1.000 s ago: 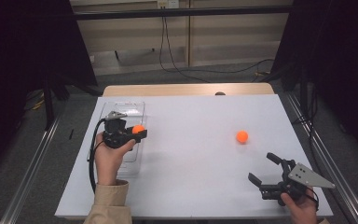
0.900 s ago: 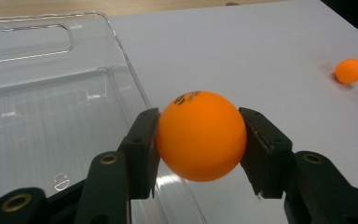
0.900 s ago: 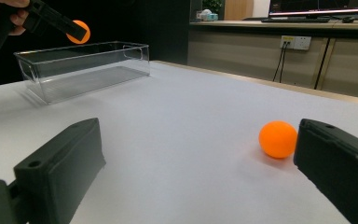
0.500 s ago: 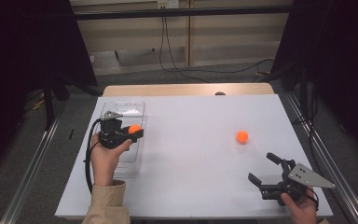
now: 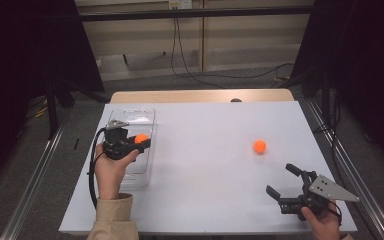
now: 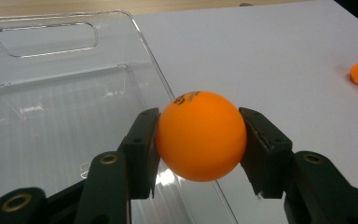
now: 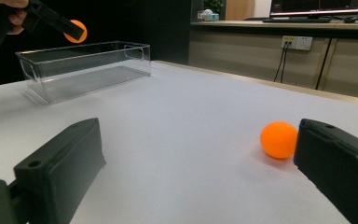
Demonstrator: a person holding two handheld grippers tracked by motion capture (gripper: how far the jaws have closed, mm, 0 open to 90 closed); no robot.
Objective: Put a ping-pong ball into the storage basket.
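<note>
Left gripper (image 5: 142, 142) clamped tight on a glossy orange ping-pong ball (image 6: 200, 135), pads pressing both sides, held up above the clear rectangular plastic bin (image 5: 130, 172), over its right-hand wall. Bin itself standing at the left of the white tabletop (image 5: 205, 200). Second orange ping-pong ball (image 5: 259, 146) lying on the tabletop well to the right of the bin. Right gripper (image 5: 282, 181) farther still from the bin, low at the near right corner, jaws spread wide, gripping nothing.
</note>
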